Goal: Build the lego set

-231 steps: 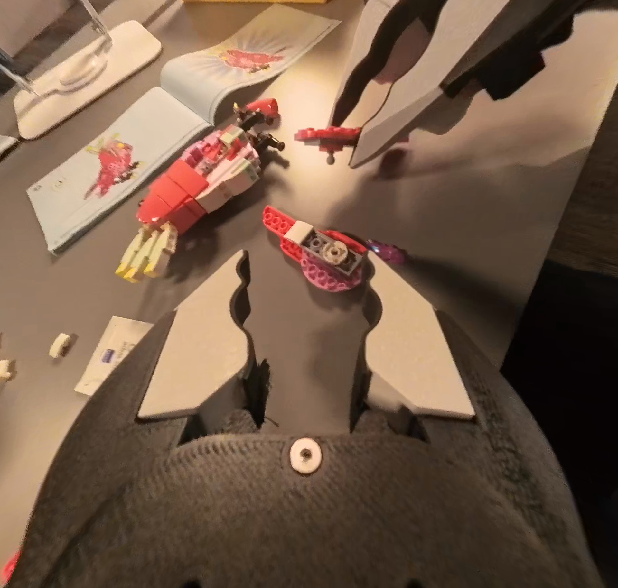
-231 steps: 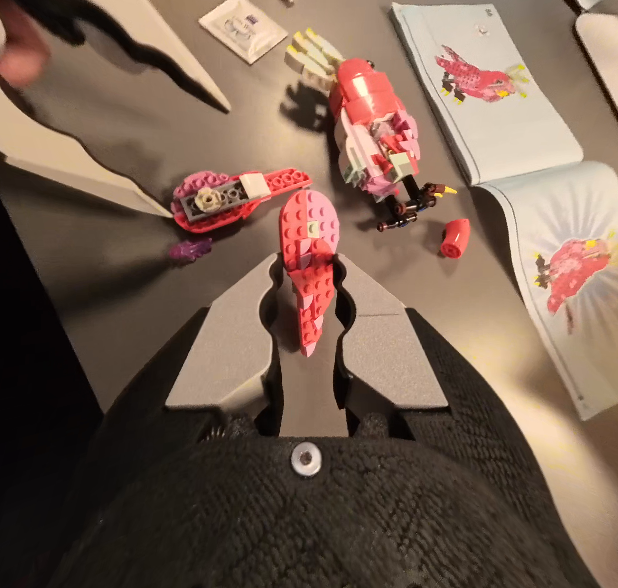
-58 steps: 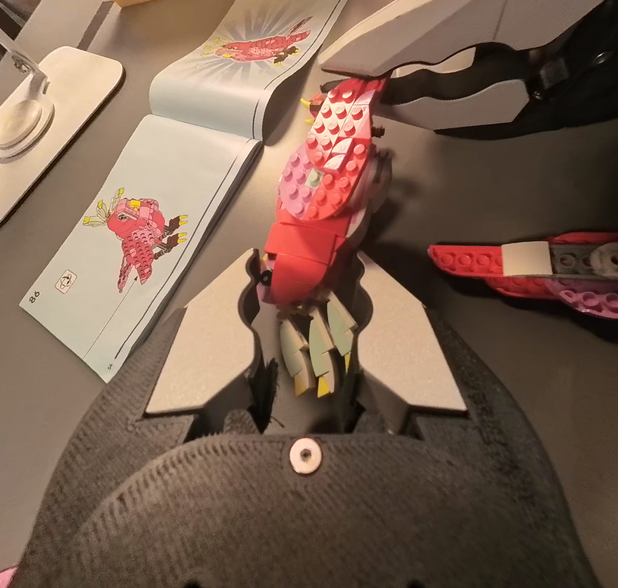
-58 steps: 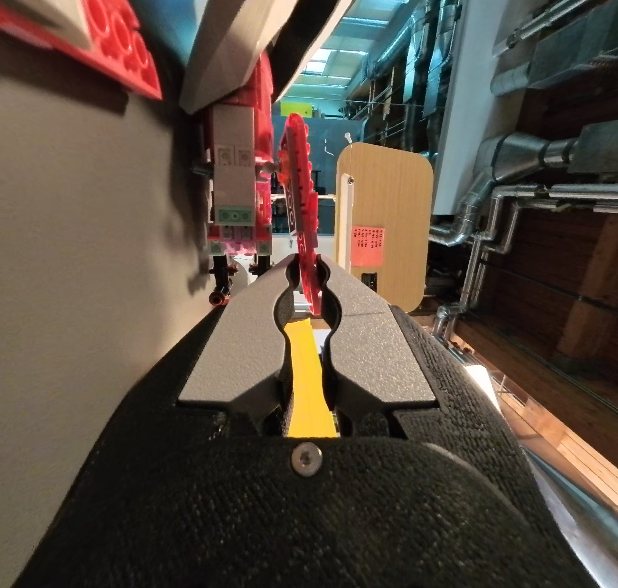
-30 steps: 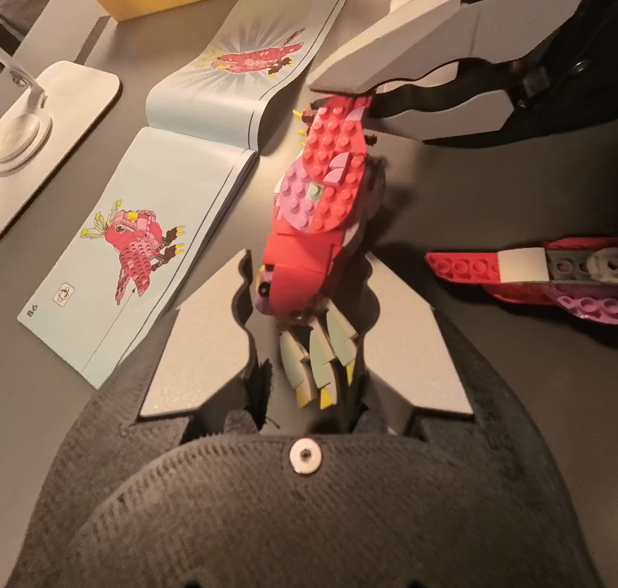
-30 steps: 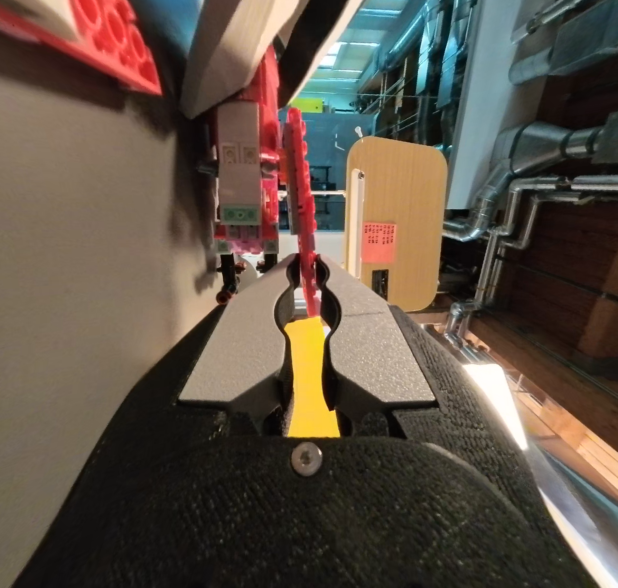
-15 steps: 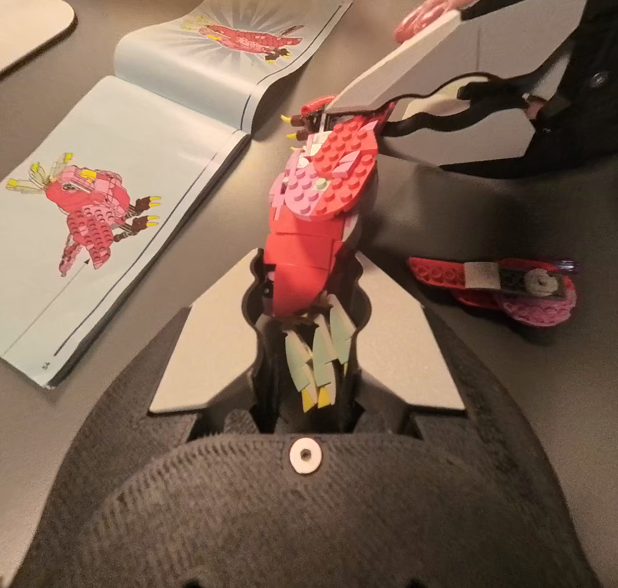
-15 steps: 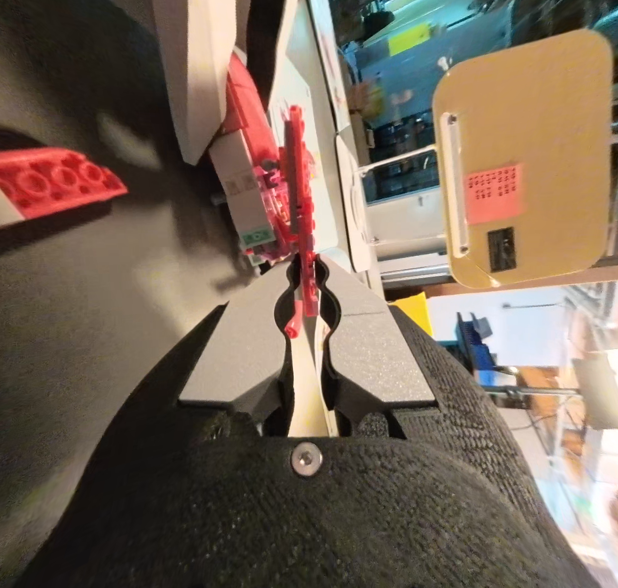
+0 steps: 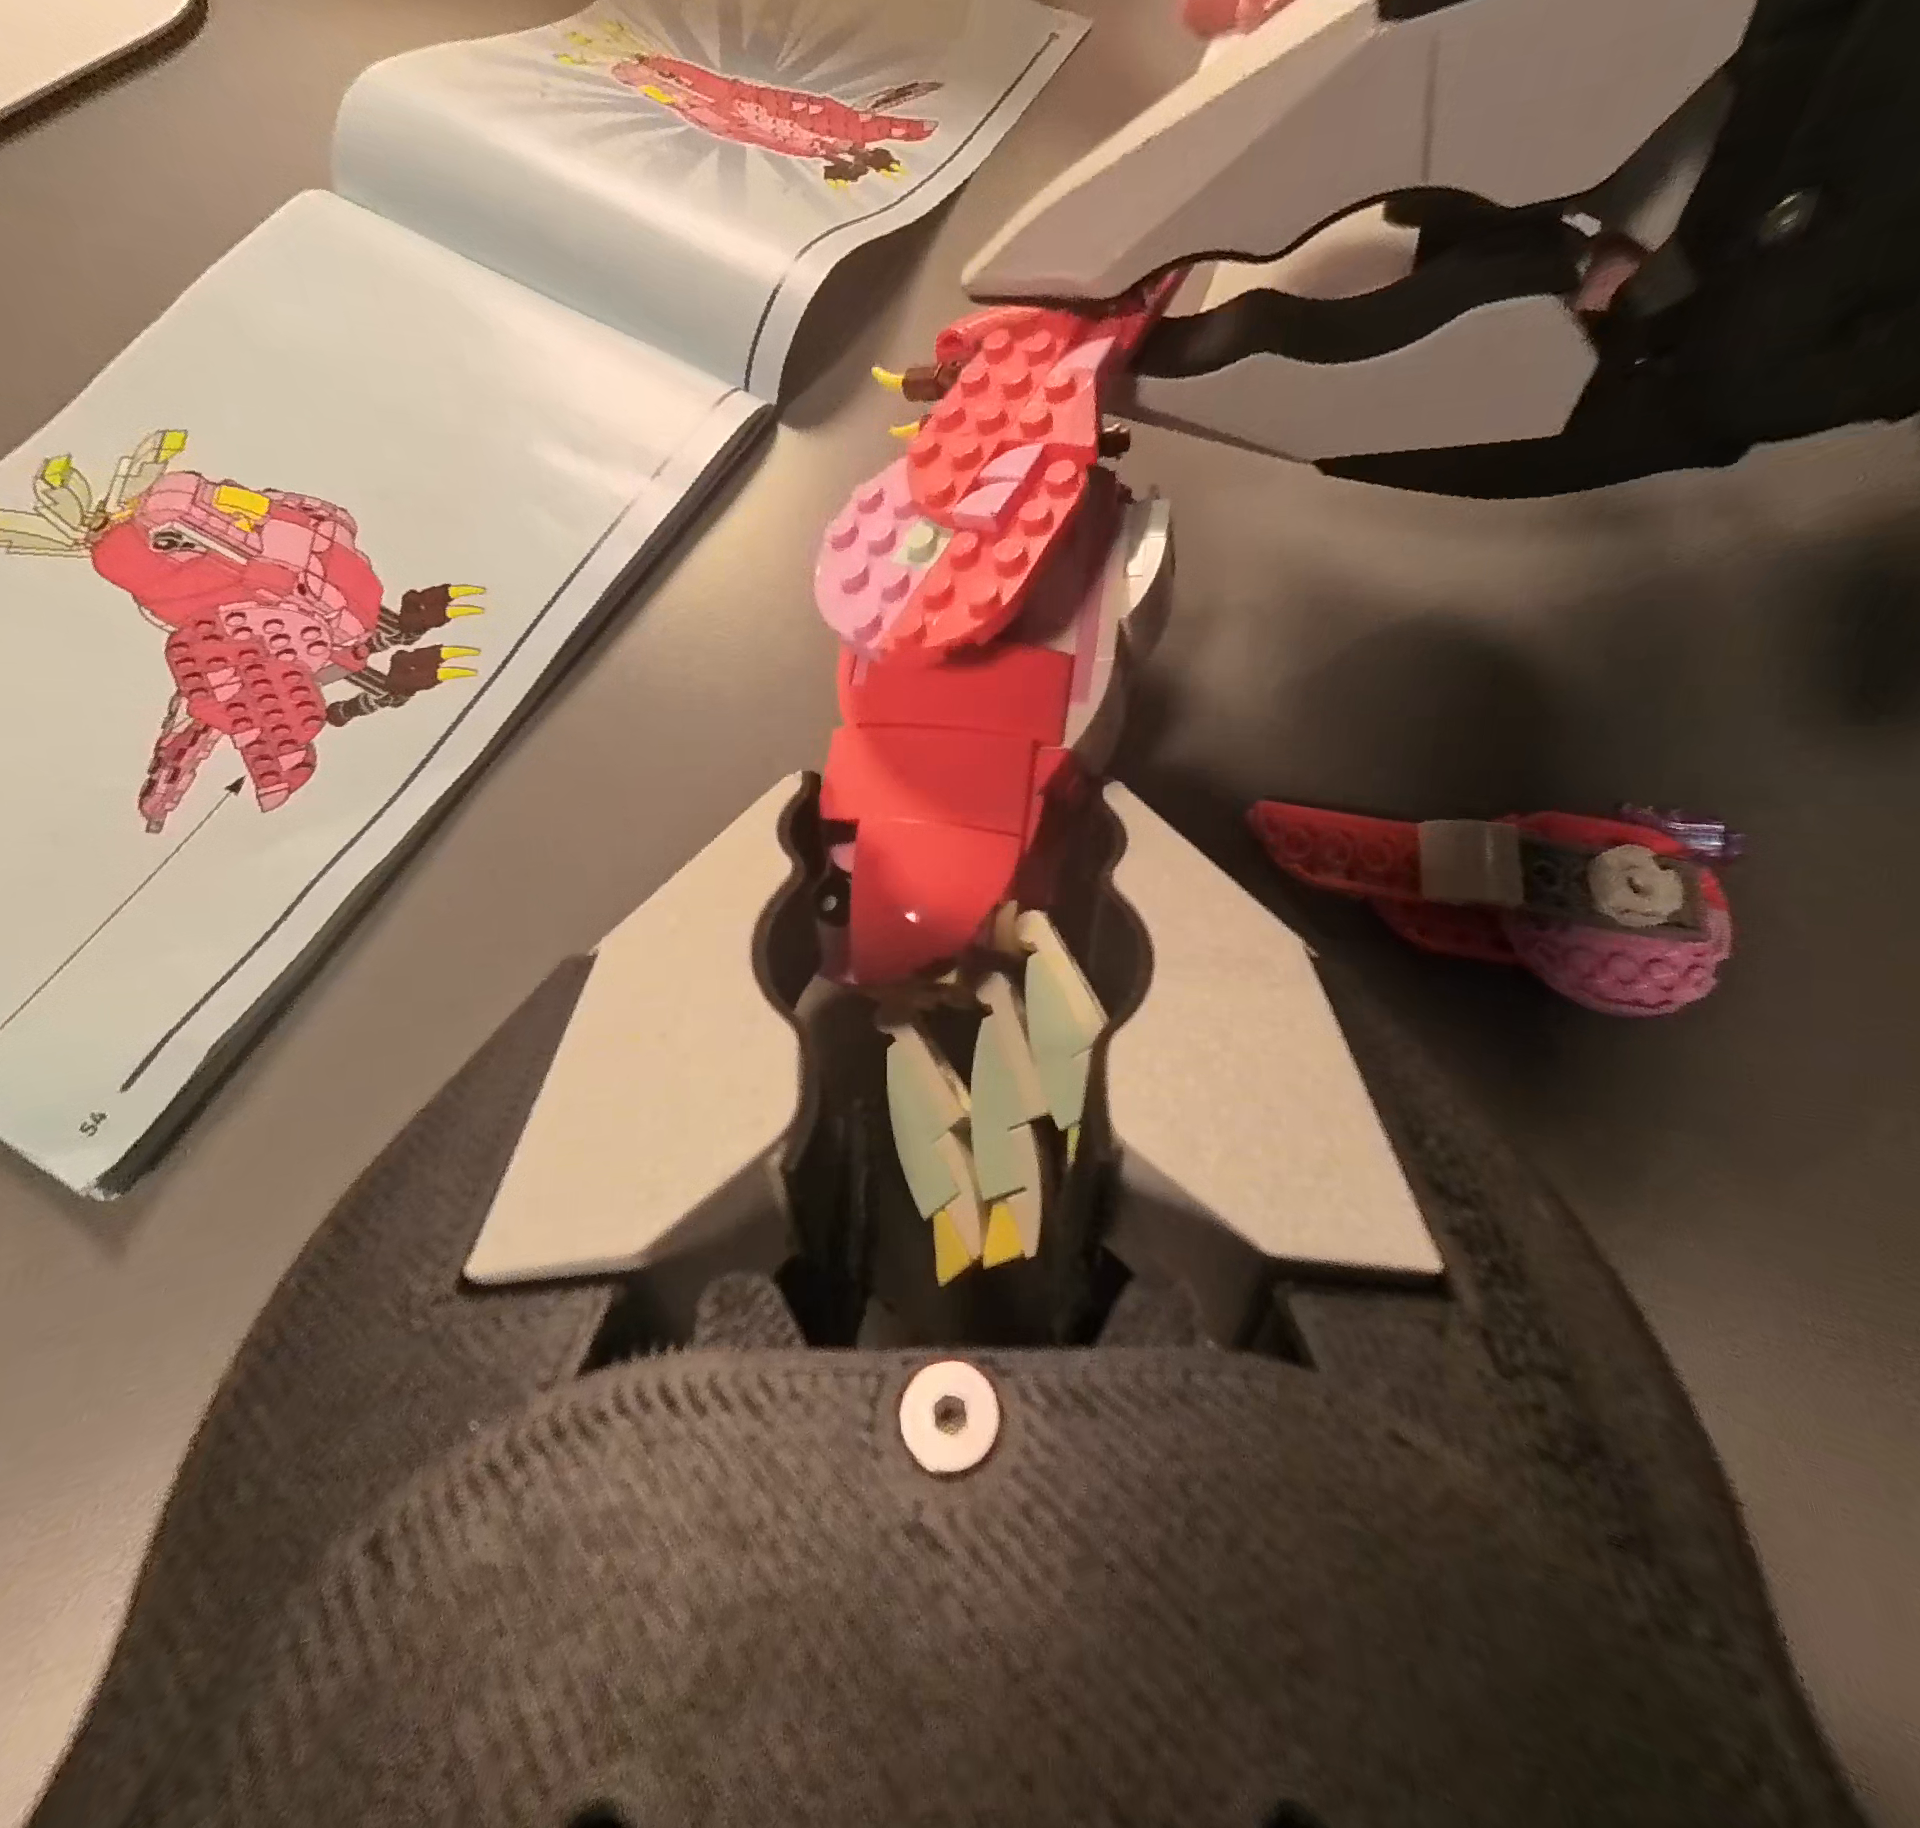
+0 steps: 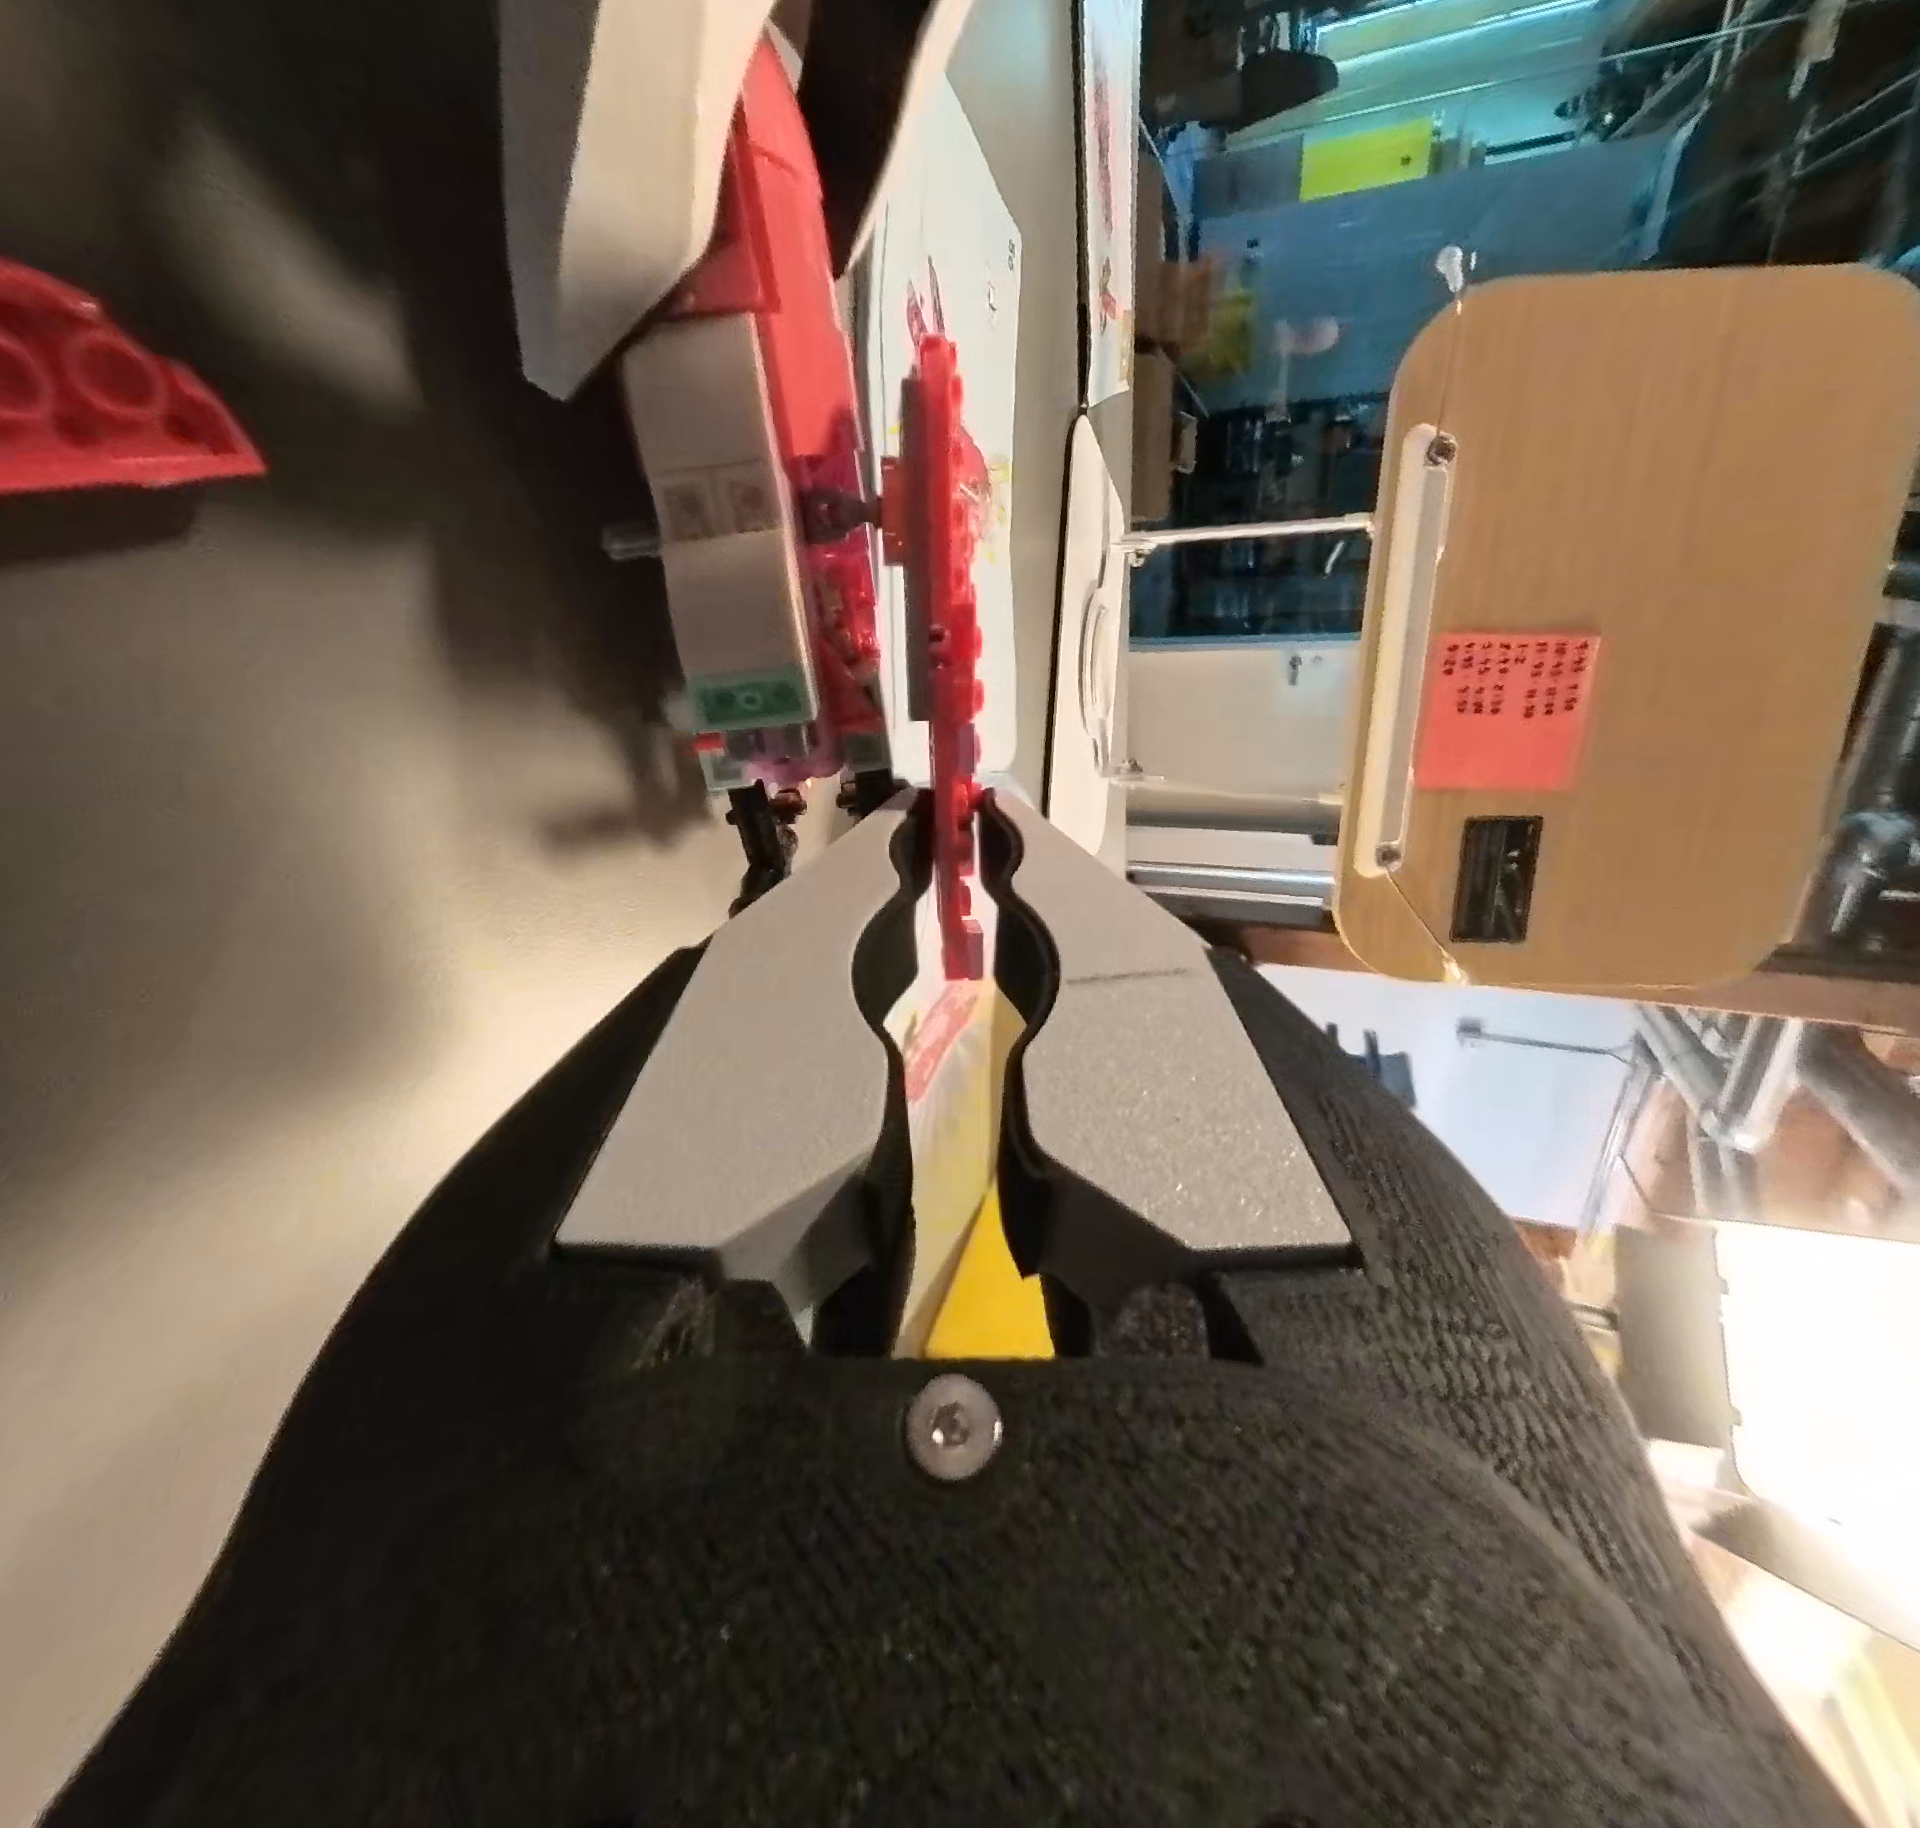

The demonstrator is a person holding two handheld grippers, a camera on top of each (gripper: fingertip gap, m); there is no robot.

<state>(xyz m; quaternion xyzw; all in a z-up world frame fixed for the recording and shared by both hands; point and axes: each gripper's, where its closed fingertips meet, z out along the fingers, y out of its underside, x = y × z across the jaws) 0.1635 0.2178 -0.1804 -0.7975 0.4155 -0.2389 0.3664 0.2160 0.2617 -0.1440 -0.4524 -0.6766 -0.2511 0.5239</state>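
DESK: Dark grey matte top, warmly lit, carrying everything in your left wrist view; in your right wrist view it stands as a wall on the left, because that camera is rolled on its side.
ROOM: Beyond the desk edge your right wrist view shows a wooden panel with an orange sticker, shelving and bright windows.
LEFT SIDE: An open pale-blue instruction booklet lies flat, its near corner close to your left tool; a white rounded base sits at the far left corner.
LEFT TOOL: Your left tool is clenched on the red head end of the brick bird, with the pale green and yellow crest pieces lying back between the fingers.
BIRD AXIS: Its long axis runs straight away from your left tool, head nearest you, clawed feet at the far end.
RIGHT TOOL: Your right tool is pinched on the tip of the red and pink wing plate, which sits against the bird's upper flank.
RIGHT SIDE: A second wing assembly lies on bare desk just right of your left tool, apart from it; open grey surface lies behind it.
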